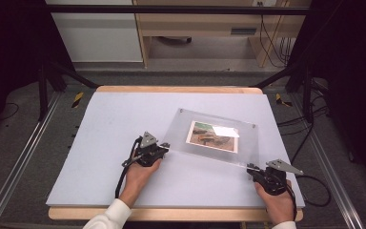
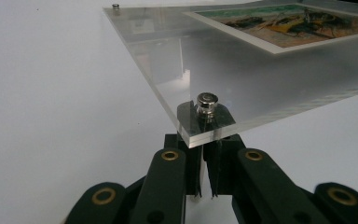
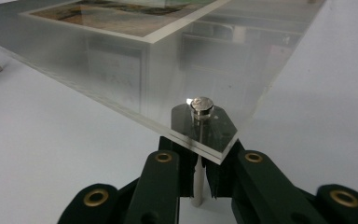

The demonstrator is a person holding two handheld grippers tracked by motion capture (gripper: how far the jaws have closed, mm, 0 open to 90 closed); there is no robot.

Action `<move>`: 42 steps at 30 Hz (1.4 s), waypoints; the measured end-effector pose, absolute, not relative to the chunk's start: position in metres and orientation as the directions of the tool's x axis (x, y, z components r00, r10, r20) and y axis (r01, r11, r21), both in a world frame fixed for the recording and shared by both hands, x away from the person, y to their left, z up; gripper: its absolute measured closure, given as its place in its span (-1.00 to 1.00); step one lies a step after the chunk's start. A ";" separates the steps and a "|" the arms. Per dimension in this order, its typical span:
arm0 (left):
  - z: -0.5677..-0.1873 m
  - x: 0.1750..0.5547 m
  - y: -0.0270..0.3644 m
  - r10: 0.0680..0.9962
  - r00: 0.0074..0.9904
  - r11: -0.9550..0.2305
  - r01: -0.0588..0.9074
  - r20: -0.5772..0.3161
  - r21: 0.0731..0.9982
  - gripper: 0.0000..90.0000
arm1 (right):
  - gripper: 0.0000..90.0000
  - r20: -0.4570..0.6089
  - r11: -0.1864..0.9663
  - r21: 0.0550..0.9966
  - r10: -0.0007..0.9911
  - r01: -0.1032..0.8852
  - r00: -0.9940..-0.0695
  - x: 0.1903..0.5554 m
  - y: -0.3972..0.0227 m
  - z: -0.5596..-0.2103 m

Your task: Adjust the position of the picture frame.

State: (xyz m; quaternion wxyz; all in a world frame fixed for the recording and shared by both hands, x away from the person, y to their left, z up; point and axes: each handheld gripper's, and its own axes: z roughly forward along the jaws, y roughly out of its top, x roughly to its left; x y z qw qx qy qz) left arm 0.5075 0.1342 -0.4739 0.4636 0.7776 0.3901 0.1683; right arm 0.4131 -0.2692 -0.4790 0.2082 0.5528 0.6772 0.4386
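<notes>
A pale grey-lilac mat covers the tabletop (image 1: 124, 119), whose light wooden edge (image 1: 171, 89) shows along the far side. Grey carpeted floor (image 1: 33, 143) lies all round it, with a long silver metal rail (image 1: 21, 157) running down the left and another (image 1: 331, 176) down the right. Yellow-and-black striped tape strips (image 1: 77, 98) mark the floor near the far corners (a second one (image 1: 280, 99) on the right). Beyond stand a white cabinet (image 1: 97, 33) and pale wooden furniture (image 1: 195, 24), with black cables (image 1: 271, 43) hanging beside it.
</notes>
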 end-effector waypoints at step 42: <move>-0.450 0.489 0.141 0.776 0.627 -0.224 0.374 -0.067 0.900 0.87 | 0.89 0.167 0.001 0.892 0.928 0.451 -0.333 0.414 -0.267 -0.459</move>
